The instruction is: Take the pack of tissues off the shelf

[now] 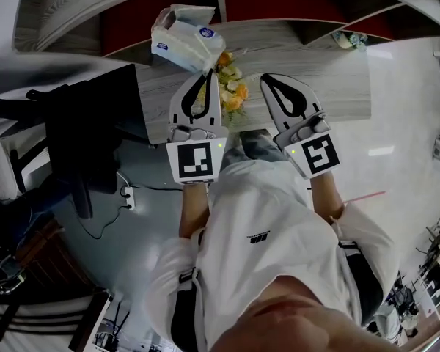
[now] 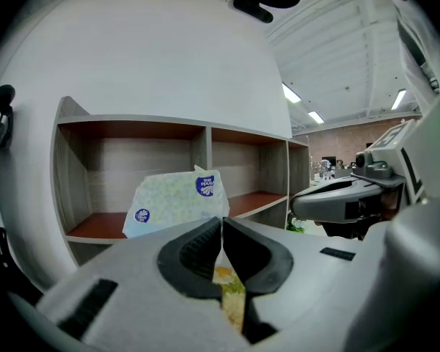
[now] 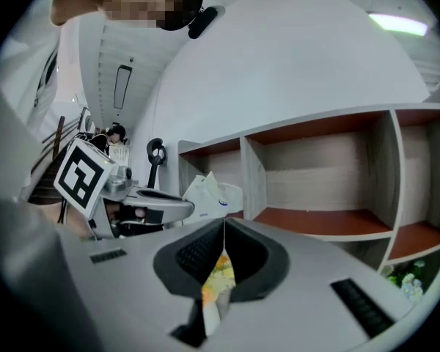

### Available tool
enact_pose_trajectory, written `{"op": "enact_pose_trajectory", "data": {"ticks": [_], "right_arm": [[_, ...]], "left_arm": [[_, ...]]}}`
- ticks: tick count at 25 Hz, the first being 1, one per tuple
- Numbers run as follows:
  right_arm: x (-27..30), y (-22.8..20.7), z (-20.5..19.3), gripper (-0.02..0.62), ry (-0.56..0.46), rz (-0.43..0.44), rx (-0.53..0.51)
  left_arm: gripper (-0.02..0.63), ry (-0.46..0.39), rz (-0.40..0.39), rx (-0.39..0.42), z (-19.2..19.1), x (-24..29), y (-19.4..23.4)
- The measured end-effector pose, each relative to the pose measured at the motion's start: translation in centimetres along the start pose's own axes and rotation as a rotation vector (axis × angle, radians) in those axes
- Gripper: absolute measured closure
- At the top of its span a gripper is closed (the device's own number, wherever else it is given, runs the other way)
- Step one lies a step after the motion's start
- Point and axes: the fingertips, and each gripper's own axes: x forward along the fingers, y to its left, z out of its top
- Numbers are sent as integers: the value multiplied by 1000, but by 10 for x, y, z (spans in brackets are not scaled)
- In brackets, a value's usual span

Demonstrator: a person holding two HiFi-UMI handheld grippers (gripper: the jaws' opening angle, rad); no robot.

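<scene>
The pack of tissues (image 1: pixel 185 38), white with blue round labels, hangs tilted in the air in front of the shelf (image 1: pixel 301 42). My left gripper (image 1: pixel 207 74) is shut on the wrapper at the pack's lower corner. In the left gripper view the pack (image 2: pixel 176 200) rises just past the closed jaws of the left gripper (image 2: pixel 221 222), before an empty compartment. My right gripper (image 1: pixel 267 79) is beside it to the right, shut with nothing in it. The right gripper view shows its jaws closed (image 3: pixel 224 224) and the pack (image 3: pixel 214 191) beyond the left gripper's tip.
Orange and yellow flowers (image 1: pixel 232 88) stand on the grey wooden top between and below the two grippers. The shelf's open compartments (image 3: pixel 319 222) have red-brown floors. A black screen and stand (image 1: pixel 88 130) are at the left. White floor lies to the right.
</scene>
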Motion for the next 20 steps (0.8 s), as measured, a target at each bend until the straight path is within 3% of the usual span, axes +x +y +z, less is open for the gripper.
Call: {"op": "enact_pose_trajectory", "data": {"ticks": [20], "right_arm": [[-94, -33, -43, 569, 37, -244, 54]], "left_arm": [[574, 5, -236, 18, -14, 7, -101]]}}
